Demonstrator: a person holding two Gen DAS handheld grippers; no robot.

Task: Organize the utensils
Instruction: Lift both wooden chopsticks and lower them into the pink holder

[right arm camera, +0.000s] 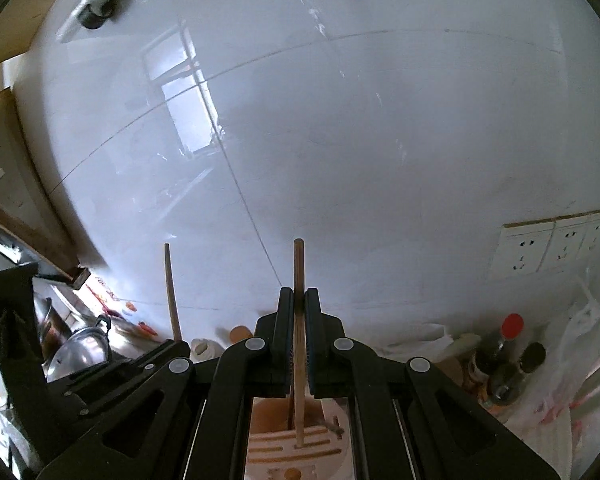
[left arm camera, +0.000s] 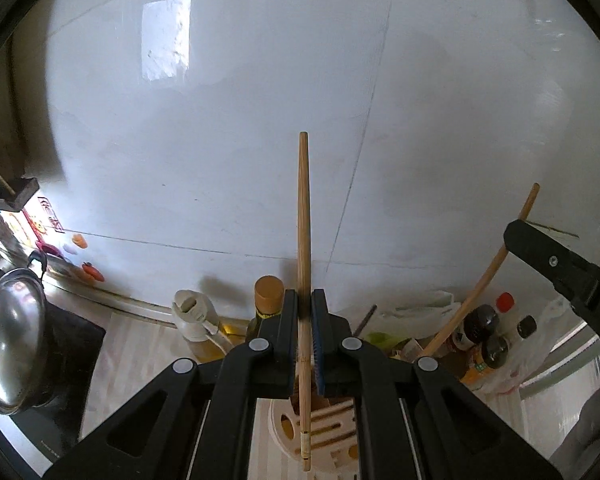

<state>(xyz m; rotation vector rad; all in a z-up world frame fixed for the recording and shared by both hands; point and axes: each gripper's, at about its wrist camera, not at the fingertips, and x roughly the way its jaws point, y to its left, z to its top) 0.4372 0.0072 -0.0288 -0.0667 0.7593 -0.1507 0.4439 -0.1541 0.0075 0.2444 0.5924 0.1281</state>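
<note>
A wooden chopstick (left arm camera: 304, 240) is squeezed tight in the left claw (left arm camera: 305, 344), and another stick (right arm camera: 299, 320) is squeezed in the right claw (right arm camera: 299, 344). Both are held upright over the slotted holder (left arm camera: 332, 436). A slot could be missed if a stick is tipped. Bottles (left arm camera: 488, 332) and a pot (left arm camera: 12, 344) are crowded on the tabletop by the white tiled wall (left arm camera: 260, 120).

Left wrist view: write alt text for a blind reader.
The left gripper clamps an upright wooden chopstick above a slotted utensil holder. Oil bottles stand behind by a white tiled wall; the right gripper holds another chopstick.
</note>
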